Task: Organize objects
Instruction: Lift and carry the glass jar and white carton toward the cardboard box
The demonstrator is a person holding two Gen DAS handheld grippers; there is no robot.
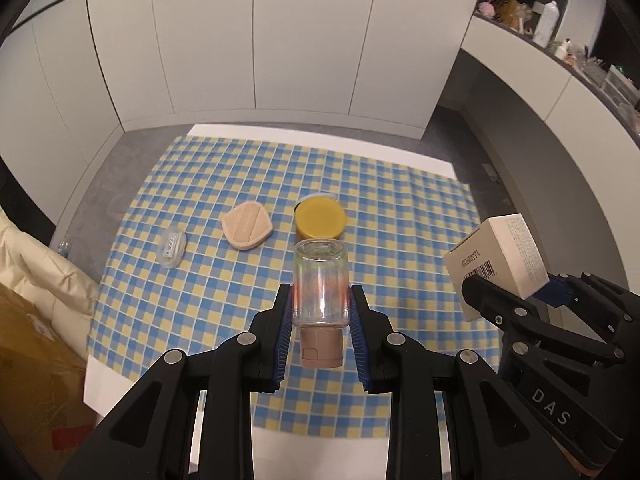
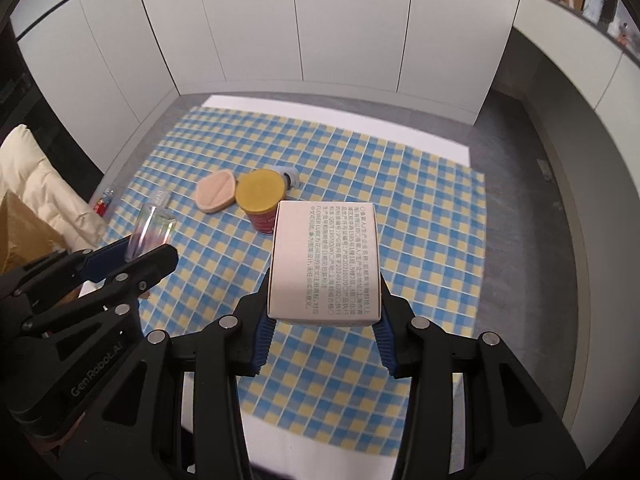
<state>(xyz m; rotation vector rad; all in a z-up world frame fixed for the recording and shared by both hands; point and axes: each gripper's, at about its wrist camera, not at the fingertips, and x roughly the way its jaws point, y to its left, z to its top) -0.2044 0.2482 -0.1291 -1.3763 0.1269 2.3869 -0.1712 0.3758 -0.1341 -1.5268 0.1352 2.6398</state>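
My left gripper (image 1: 320, 300) is shut on a clear glass bottle (image 1: 320, 284) with a tan cap, held above the checkered cloth (image 1: 400, 220); the bottle also shows in the right wrist view (image 2: 150, 232). My right gripper (image 2: 324, 304) is shut on a beige printed box (image 2: 326, 264), also held above the cloth; the box shows at the right of the left wrist view (image 1: 500, 256). On the cloth lie a yellow-lidded jar (image 1: 320, 218), a beige powder puff (image 1: 246, 226) and a small clear case (image 1: 172, 246).
The cloth covers a white table (image 1: 400, 152) with grey floor around. A small grey-white object (image 2: 290, 176) lies behind the jar. A cream cushion (image 1: 44, 272) and brown box (image 1: 36, 356) stand left. White cabinets (image 1: 280, 40) stand behind; a cluttered counter (image 1: 580, 64) is at right.
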